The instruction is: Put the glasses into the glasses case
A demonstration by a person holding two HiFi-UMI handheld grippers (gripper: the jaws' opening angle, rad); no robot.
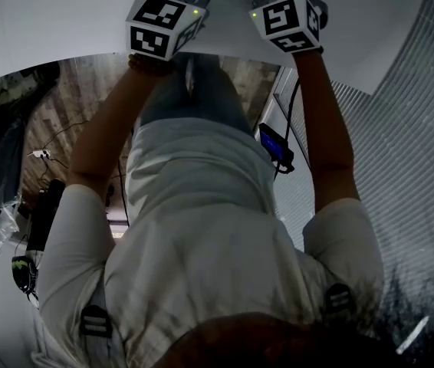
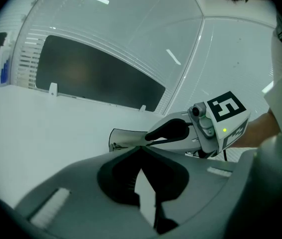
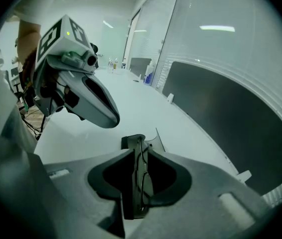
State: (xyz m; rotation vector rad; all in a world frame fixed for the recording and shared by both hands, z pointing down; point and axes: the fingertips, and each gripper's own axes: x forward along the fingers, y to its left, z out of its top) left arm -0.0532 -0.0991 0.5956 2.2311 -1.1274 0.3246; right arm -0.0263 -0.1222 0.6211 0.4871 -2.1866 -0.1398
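Right gripper view: glasses case [image 3: 129, 142] on white table [image 3: 131, 108] beside blinds [image 3: 275, 190].

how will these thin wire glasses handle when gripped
The thin wire-framed glasses look light and probably bendy, given the slim rims. Their lenses would likely scratch or crack under a hard squeeze. Seen edge-on they look flat, so rolling seems unlikely.

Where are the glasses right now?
In the right gripper view, low and central, the glasses stand on edge between the opening jaws of the right tool, just above the white table.
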